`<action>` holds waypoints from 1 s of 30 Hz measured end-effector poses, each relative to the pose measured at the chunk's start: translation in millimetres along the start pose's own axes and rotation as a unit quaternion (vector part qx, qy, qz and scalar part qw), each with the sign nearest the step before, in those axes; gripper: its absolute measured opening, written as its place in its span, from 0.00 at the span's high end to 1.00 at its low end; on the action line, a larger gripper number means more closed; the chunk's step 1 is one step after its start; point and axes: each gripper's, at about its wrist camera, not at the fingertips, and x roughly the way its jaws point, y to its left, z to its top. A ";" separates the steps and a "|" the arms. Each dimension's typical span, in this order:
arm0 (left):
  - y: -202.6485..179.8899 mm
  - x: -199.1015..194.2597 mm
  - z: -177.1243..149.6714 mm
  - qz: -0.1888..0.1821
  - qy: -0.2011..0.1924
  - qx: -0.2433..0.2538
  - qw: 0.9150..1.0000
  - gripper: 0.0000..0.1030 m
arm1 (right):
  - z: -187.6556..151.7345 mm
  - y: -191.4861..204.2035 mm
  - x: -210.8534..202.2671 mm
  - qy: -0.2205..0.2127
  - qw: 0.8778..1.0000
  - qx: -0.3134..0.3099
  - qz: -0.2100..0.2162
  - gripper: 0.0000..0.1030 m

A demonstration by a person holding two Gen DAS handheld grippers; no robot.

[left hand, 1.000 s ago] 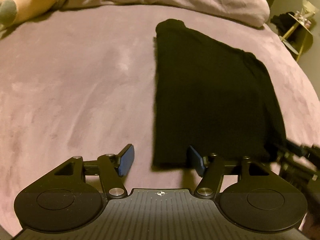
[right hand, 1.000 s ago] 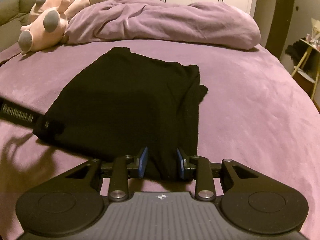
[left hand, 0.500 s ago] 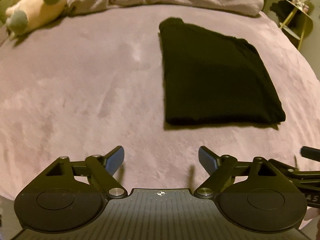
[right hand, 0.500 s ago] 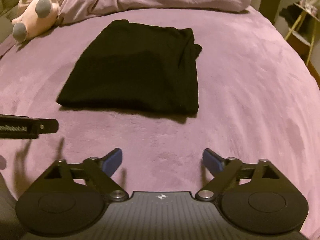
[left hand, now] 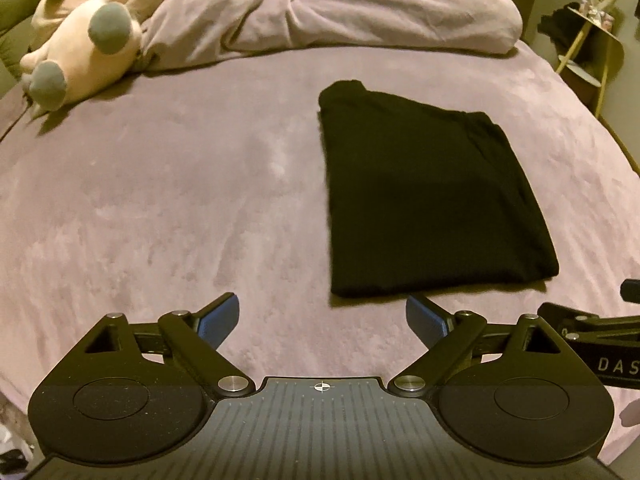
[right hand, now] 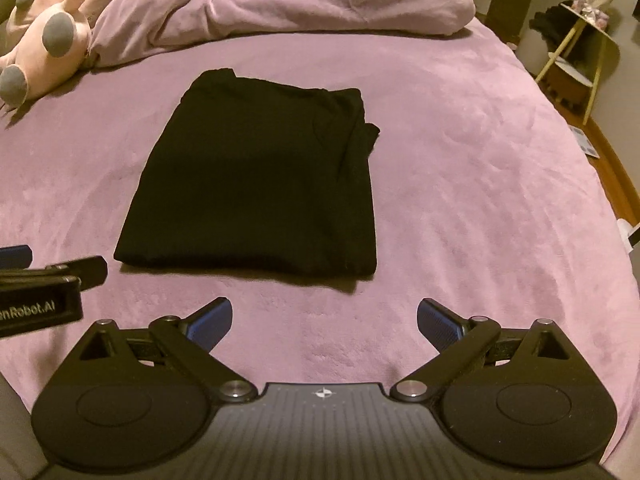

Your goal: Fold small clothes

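A black garment (left hand: 424, 200) lies folded into a flat rectangle on the purple bed cover (left hand: 180, 200); it also shows in the right wrist view (right hand: 264, 184). My left gripper (left hand: 322, 320) is open and empty, just in front of the garment's near left corner, not touching it. My right gripper (right hand: 324, 322) is open and empty, a short way in front of the garment's near edge. Part of the right gripper shows at the right edge of the left wrist view (left hand: 592, 336), and the left gripper shows at the left edge of the right wrist view (right hand: 48, 284).
A pink plush toy (left hand: 80, 44) lies at the far left of the bed. A bunched purple duvet (left hand: 360, 8) lies across the far end. A small yellow side table (right hand: 580, 48) stands off the bed's right side. The bed's right edge (right hand: 616, 248) drops to the floor.
Both grippers have let go of the garment's near edge, opened wide and pulled back toward me. The garment now lies flat and folded.
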 end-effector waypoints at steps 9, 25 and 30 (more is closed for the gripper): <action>-3.3 4.2 0.5 0.003 0.005 0.008 1.000 0.08 | 3.4 -1.8 1.7 0.002 1.000 0.004 -0.011 0.04; -7.3 3.3 -0.3 0.007 0.003 0.017 1.000 0.08 | 2.6 -5.2 -0.5 -0.007 1.000 0.013 -0.010 0.04; -7.2 3.3 -0.1 0.007 0.003 0.018 1.000 0.08 | 1.7 -5.5 -1.2 -0.009 1.000 0.013 -0.010 0.04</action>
